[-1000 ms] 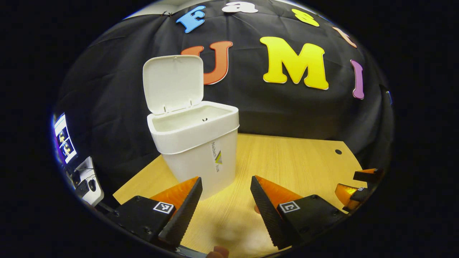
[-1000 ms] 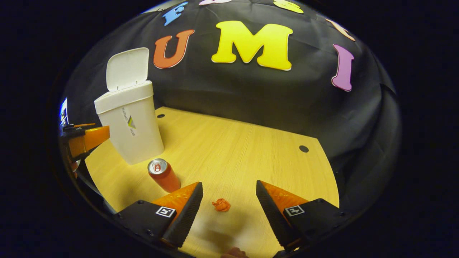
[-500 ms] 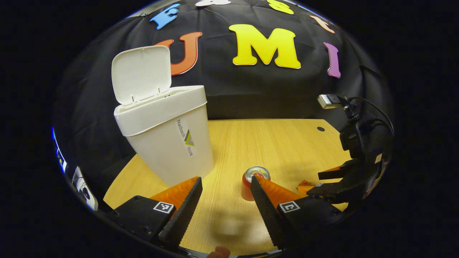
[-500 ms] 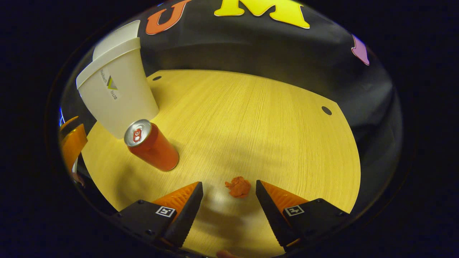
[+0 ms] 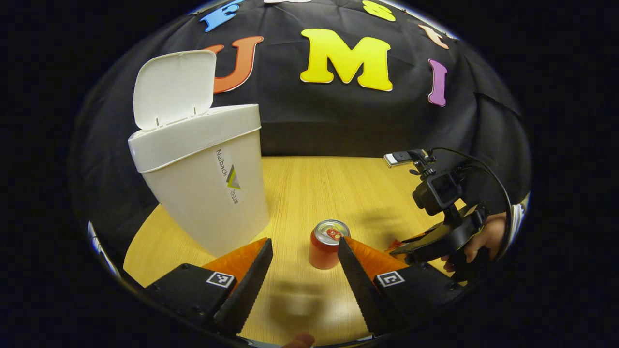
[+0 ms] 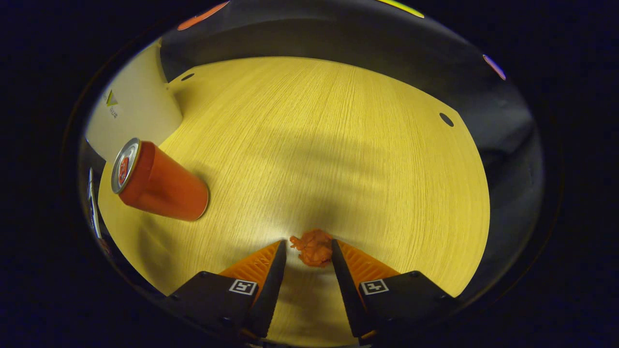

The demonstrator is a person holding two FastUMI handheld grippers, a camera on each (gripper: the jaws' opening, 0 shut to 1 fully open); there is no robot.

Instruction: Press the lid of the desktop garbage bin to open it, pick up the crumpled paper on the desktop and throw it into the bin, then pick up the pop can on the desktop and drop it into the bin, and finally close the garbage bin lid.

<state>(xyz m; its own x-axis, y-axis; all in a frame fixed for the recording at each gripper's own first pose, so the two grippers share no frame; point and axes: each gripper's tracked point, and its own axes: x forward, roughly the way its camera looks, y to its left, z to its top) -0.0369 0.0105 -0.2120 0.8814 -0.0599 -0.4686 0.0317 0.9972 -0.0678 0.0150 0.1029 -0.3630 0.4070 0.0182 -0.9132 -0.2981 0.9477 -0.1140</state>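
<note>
So the right gripper (image 6: pixel 308 251) is low over the pale wooden desktop (image 6: pixel 338 145) with its 2 fingers either side of the crumpled orange paper ball (image 6: pixel 313 247), maybe touching but I can't tell if they're gripping it, while the left gripper (image 5: pixel 304 251) hangs wide open near the upright red pop can (image 5: pixel 326 244), next to the white plastic bin (image 5: pixel 203 188) with its lid (image 5: pixel 174 89) flipped up.

The bin (image 5: pixel 203 193) carries a label (image 5: pixel 228 176) on its front: one printed word beside a triangular logo. Square black-and-white coded markers (image 5: pixel 220 279) sit behind the fingers of the left gripper (image 5: pixel 304 240) and the right gripper (image 6: pixel 308 242).
</note>
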